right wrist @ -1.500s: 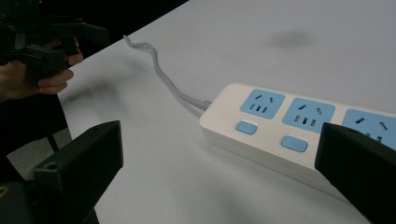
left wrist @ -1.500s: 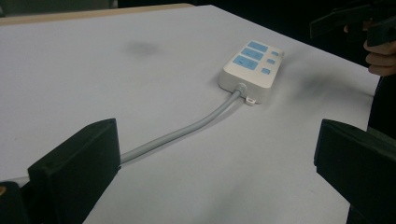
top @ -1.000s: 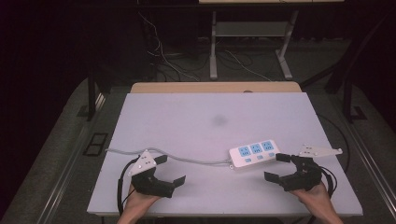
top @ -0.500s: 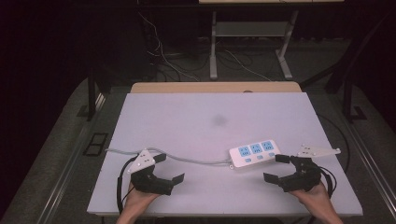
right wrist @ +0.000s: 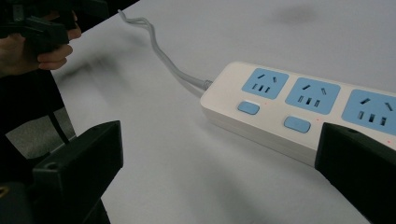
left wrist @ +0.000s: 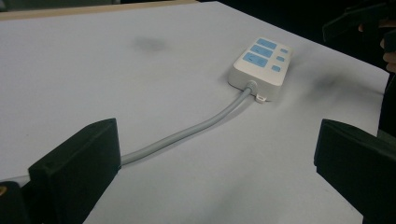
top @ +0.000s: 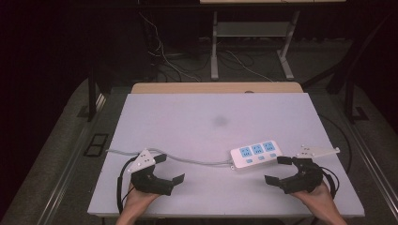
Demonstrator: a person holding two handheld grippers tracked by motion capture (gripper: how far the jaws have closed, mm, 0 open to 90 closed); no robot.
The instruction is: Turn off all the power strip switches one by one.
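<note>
White table [top: 187, 122], dark room, grey floor [top: 61, 154], metal-legged bench [top: 248, 33] behind, trailing cables [top: 169, 61]

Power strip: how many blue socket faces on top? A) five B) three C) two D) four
B: the power strip shows three blue socket faces in a row in the high view, each with a small blue switch beside it, and its grey cord runs off toward the left gripper.

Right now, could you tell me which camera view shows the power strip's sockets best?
The right gripper view: the power strip lies close, its socket slots and blue buttons sharp. The left gripper view shows it smaller, with its grey cord. The high view shows it tiny.
</note>
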